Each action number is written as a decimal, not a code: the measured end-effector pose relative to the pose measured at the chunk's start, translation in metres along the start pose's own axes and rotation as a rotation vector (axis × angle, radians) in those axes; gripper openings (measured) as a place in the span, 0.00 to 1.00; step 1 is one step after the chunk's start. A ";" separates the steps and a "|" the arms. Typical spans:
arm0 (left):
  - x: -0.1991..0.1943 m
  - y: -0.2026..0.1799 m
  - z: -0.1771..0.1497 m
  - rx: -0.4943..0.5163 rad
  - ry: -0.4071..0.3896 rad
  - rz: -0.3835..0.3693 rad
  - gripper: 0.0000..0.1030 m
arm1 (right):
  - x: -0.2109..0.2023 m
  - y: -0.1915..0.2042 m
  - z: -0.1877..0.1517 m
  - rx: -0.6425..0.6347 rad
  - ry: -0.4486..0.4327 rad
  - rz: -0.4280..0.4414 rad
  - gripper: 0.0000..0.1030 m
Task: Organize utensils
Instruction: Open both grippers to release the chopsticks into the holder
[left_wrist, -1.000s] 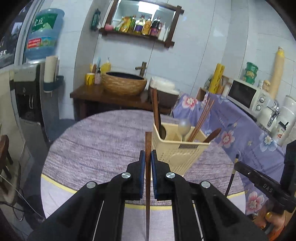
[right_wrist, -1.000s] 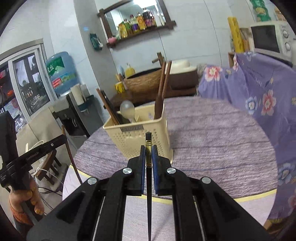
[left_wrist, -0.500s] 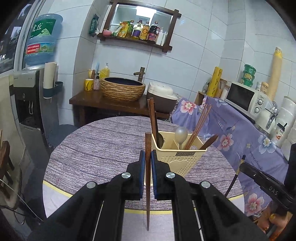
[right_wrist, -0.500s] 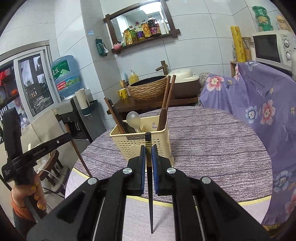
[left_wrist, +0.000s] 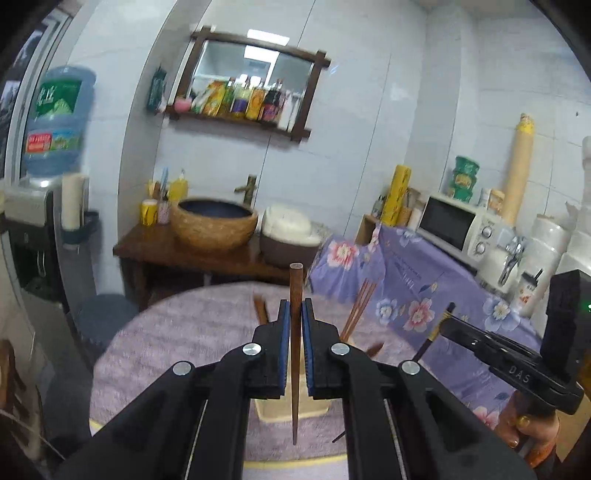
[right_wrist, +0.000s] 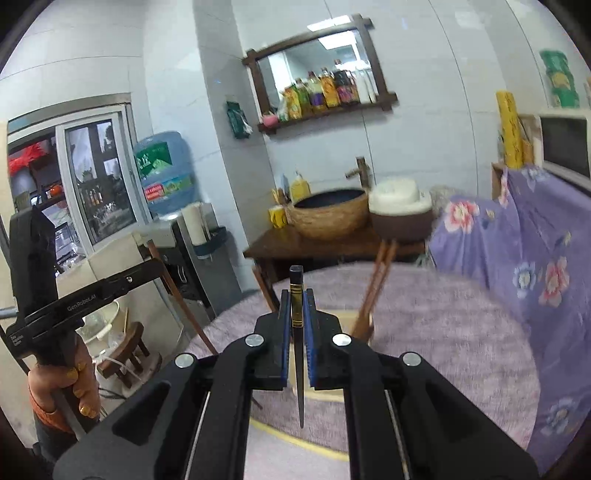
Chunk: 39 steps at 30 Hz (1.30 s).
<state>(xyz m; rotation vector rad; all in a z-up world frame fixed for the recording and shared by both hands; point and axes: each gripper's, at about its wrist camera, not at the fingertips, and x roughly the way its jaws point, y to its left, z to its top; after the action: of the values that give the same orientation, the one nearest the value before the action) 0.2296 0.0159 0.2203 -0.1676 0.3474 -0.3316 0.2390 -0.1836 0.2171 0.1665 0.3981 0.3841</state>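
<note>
Brown wood fills the left gripper (left_wrist: 294, 347): its blue-padded jaws are closed tight on a single tapered brown wooden chopstick (left_wrist: 294, 332), held upright with its thin tip hanging below the pads. The right gripper (right_wrist: 296, 345) is likewise clamped shut on a slender black chopstick with gold bands (right_wrist: 296, 314), also upright, point down. Compared with a second ago, both grippers have risen well above the round table with the purple-grey woven cloth (left_wrist: 184, 332), and the cream perforated plastic utensil basket (left_wrist: 273, 410) now sits low in each view, largely hidden behind the fingers, instead of standing in front of them. Several reddish wooden chopsticks (left_wrist: 360, 308) lean in the basket's far right part, with another brown handle poking up at its left. The lift appears to mean each chopstick tip now clears the basket's rim, so the next step is probably to carry both over an open compartment and lower them in. The views are blurred, so exactly how the tips line up with the compartments cannot be told.
</note>
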 end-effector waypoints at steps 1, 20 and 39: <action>-0.002 -0.004 0.012 0.009 -0.021 0.005 0.08 | 0.000 0.003 0.013 -0.008 -0.013 0.002 0.08; 0.085 -0.021 0.027 0.012 -0.011 0.073 0.08 | 0.072 -0.009 0.058 -0.062 -0.041 -0.157 0.08; 0.139 -0.002 -0.062 0.017 0.177 0.093 0.07 | 0.122 -0.034 -0.023 -0.029 0.081 -0.190 0.07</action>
<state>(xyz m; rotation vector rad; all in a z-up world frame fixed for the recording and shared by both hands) 0.3304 -0.0402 0.1208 -0.1051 0.5256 -0.2579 0.3444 -0.1646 0.1468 0.0840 0.4837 0.2096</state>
